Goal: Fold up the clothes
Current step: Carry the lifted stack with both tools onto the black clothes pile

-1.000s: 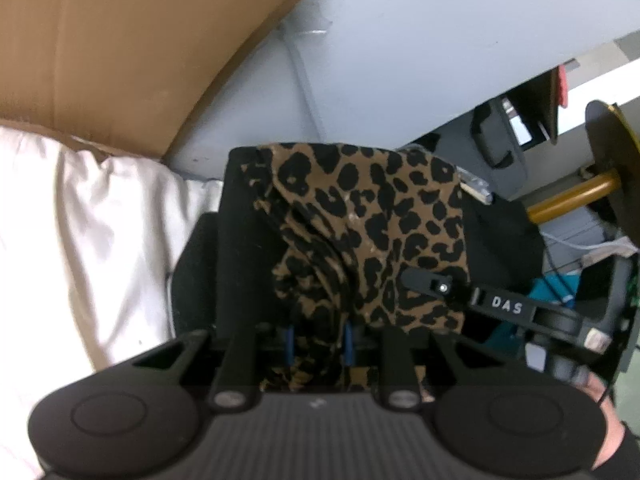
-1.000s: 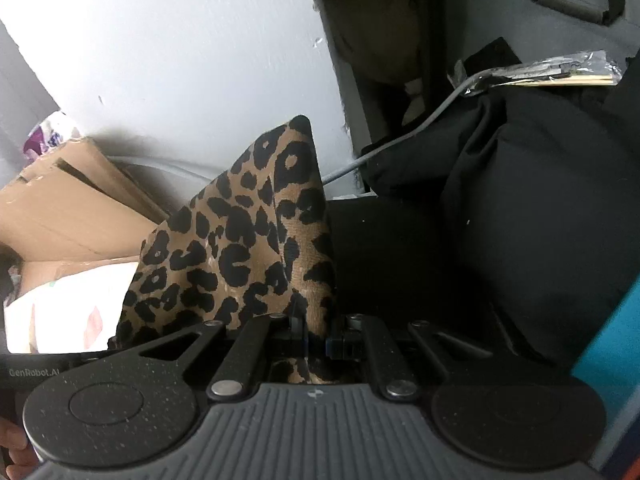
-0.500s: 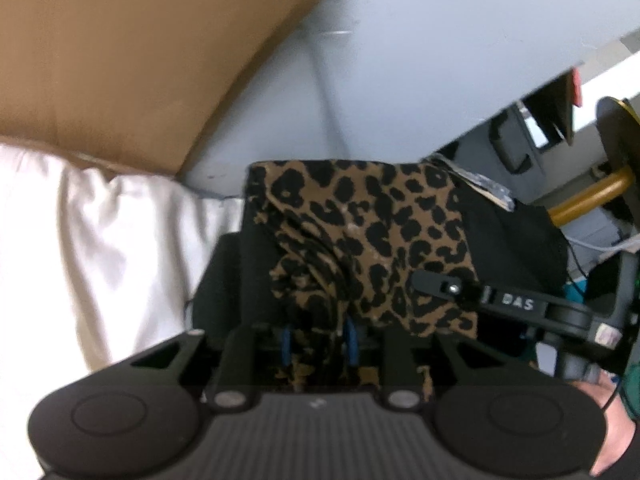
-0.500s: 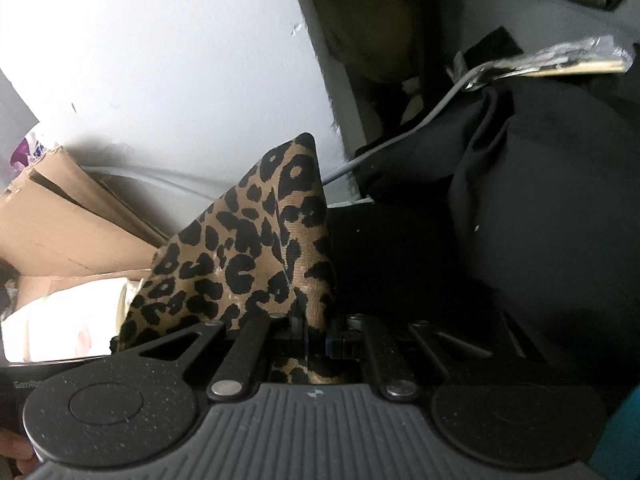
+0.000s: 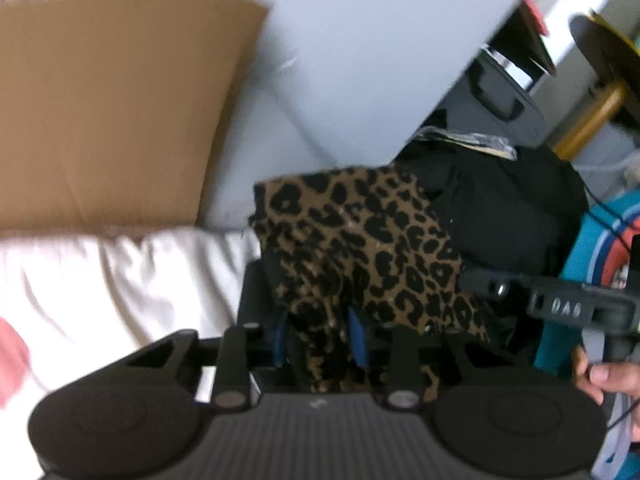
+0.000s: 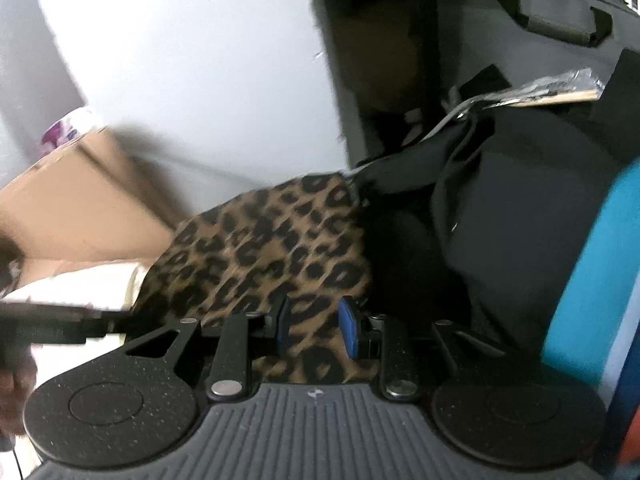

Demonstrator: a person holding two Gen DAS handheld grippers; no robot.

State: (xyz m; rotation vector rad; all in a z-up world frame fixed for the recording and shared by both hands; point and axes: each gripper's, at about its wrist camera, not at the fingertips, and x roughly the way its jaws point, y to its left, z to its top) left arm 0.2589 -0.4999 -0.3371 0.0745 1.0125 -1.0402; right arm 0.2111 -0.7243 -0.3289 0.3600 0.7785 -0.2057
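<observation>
The leopard-print garment [image 5: 360, 248] drapes over black clothes. The right gripper [image 6: 316, 328] has just been opening, pads clear of the cloth, releasing its corner; the left gripper [image 5: 320, 332], slightly narrowed, pinches a bunched fold.

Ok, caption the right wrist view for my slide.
Right gripper open, blue pads apart over leopard-print cloth lying beside black fabric.

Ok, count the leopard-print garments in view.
1: the leopard-print garment lies between both sets of tongs, against a black bag. More could be hidden beneath.
</observation>
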